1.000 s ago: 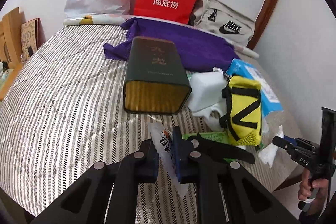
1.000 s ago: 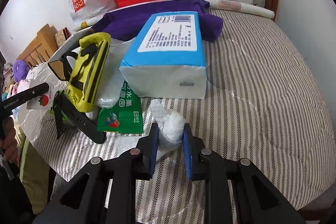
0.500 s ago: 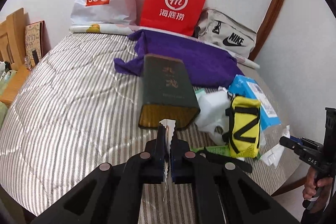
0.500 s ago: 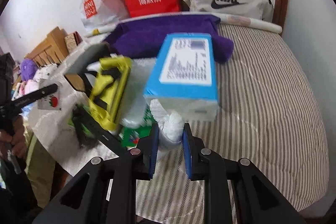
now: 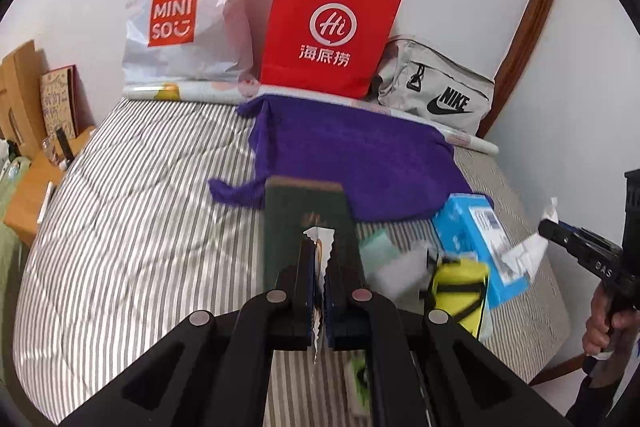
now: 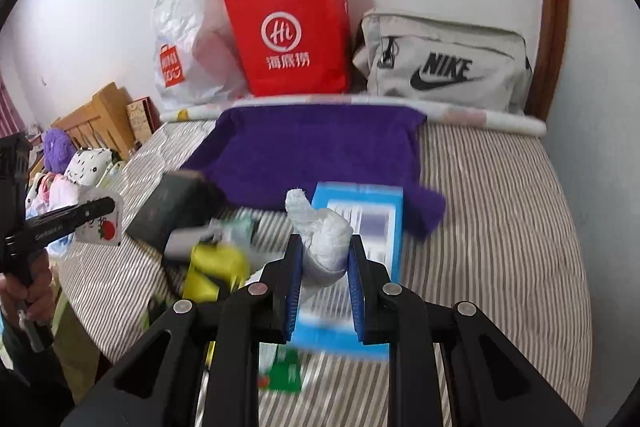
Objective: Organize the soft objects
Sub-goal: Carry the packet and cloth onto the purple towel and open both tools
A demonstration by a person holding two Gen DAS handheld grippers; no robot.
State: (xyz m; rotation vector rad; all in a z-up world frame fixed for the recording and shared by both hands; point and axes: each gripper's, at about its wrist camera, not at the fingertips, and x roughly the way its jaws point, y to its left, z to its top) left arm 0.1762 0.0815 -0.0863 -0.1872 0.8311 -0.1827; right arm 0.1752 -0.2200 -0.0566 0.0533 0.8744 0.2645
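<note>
The thin sachet (image 5: 319,267) sits clenched edge-on in the left tool (image 5: 319,259); only the right wrist view (image 6: 102,223) shows its strawberry print. The right tool (image 6: 324,259) grips a white wad (image 6: 322,239).

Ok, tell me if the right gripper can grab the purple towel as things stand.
Probably not yet: the right gripper is shut on a white wad of tissue. The purple towel lies uncovered beyond the blue tissue pack, so the path looks free.
</note>
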